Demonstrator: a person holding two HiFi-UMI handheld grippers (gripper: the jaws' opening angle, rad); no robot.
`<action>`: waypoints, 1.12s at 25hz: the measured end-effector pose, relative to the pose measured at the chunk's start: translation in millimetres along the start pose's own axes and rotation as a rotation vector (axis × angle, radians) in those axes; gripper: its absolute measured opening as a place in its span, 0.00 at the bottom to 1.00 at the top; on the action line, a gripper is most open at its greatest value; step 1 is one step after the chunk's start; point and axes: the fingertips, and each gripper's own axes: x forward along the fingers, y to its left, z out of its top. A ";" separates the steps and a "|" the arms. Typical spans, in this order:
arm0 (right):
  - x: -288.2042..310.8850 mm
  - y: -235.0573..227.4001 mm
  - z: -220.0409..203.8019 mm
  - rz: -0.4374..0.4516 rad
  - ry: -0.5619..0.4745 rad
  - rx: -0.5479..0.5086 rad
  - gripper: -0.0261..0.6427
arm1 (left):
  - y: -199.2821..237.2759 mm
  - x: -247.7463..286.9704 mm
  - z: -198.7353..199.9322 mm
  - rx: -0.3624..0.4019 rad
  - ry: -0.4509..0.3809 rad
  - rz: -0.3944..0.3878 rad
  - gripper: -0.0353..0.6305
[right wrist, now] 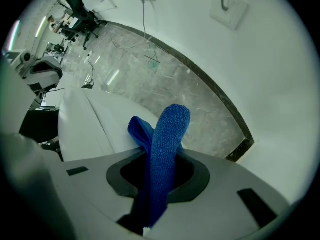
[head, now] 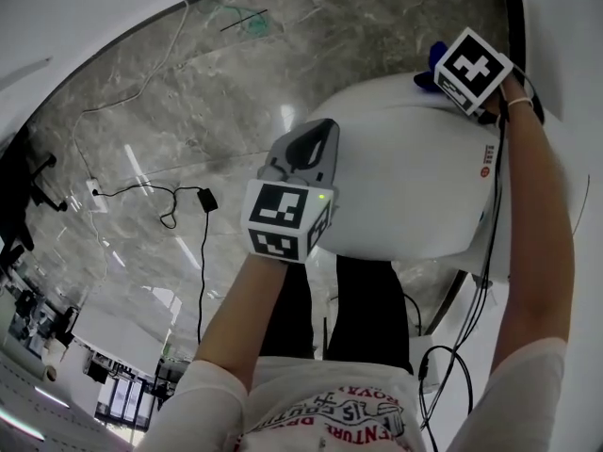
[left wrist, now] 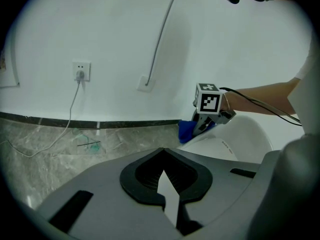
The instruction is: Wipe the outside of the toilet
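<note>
My left claw (left wrist: 162, 153) is closed and empty; beyond it my right claw (left wrist: 201, 129) holds a blue cloth (left wrist: 186, 131) against the white toilet (left wrist: 245, 137).

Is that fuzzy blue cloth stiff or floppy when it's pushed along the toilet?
Probably floppy: the fuzzy blue cloth folds over itself where it pokes out of the right gripper. It is likely light, and its nubby weave should drag rather than slip on the smooth white toilet.

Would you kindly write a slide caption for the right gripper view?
Right gripper clamps a blue cloth, white toilet and marble floor beyond.
</note>
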 end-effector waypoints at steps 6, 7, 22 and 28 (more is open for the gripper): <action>15.0 18.3 25.5 0.038 0.051 -0.034 0.15 | 28.9 -14.1 -10.4 -0.027 -0.007 0.002 0.06; 17.8 22.1 30.1 0.045 0.056 -0.035 0.15 | 35.5 -16.9 -13.9 -0.034 -0.008 0.008 0.06; 33.1 102.2 106.2 0.111 0.073 -0.111 0.15 | 100.7 -62.6 -51.5 -0.096 -0.010 0.042 0.06; 37.6 135.7 130.3 0.101 0.082 -0.185 0.15 | 121.4 -82.2 -72.1 -0.114 -0.017 0.047 0.06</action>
